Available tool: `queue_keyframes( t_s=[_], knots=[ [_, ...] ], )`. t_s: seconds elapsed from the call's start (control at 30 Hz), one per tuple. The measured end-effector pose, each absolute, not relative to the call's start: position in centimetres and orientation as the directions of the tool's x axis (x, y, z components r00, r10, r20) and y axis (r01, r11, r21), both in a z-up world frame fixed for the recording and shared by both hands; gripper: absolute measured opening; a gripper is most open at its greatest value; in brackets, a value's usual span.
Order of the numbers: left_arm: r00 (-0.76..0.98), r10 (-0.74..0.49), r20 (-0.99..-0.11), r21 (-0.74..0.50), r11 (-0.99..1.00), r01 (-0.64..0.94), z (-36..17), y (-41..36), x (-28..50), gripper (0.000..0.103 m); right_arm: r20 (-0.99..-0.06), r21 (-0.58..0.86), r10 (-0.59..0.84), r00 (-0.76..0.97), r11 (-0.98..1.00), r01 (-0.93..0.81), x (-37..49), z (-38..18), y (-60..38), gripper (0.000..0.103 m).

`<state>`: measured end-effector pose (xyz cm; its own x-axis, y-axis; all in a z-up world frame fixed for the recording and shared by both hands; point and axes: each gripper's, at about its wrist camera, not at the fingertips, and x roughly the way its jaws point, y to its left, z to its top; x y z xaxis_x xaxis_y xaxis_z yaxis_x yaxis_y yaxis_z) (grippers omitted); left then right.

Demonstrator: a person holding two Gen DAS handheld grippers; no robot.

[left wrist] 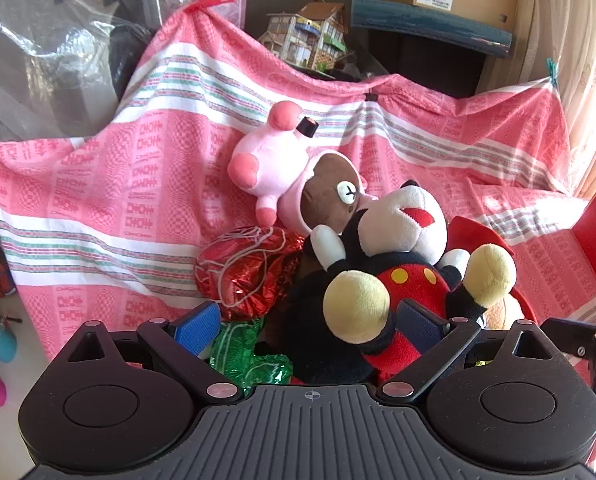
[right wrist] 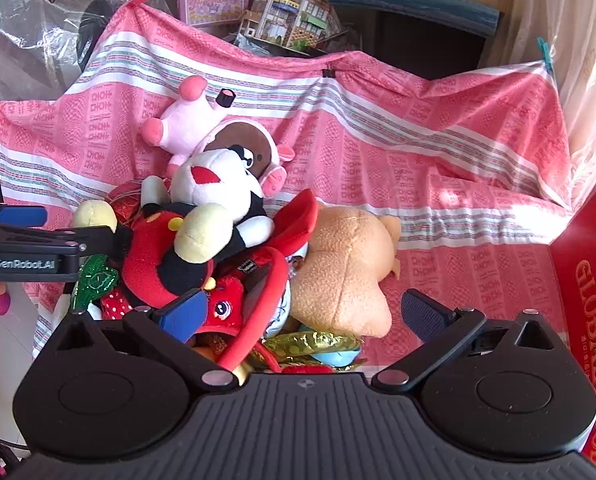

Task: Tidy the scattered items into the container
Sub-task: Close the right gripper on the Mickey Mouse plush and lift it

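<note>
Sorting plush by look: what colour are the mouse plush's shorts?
Red with yellow buttons; mouse plush shows best in the left wrist view.

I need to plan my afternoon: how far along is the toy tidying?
Done: nothing visibly; no filled container shows, only a red cardboard box at the edge. In hand: nothing. The left gripper and right gripper hover with jaws open over the pile. Left: the black-and-red mouse plush, pink bear plush, tan plush and red foil balloon lie on the pink cloth.

Both wrist views angled down, close over shared toy pile (left wrist: 378, 280), side by side
</note>
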<state>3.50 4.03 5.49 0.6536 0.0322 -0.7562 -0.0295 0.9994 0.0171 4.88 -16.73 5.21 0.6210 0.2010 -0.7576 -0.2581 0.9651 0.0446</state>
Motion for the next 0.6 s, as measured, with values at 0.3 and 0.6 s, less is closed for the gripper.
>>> queue_keyframes(
  t_s=[0.3,0.6],
  knots=[
    [0.62,-0.029,-0.784,-0.046,0.999,-0.011,3.6,4.6,4.7,0.065,-0.747,0.069,0.272,0.607,0.939,-0.336,6.1,5.0,-14.6,0.102],
    [0.625,-0.033,-0.78,-0.032,0.999,0.013,3.0,4.1,3.9,0.068,-0.74,0.183,0.359,0.569,0.921,-0.343,7.2,4.0,-13.6,0.09]
  ],
)
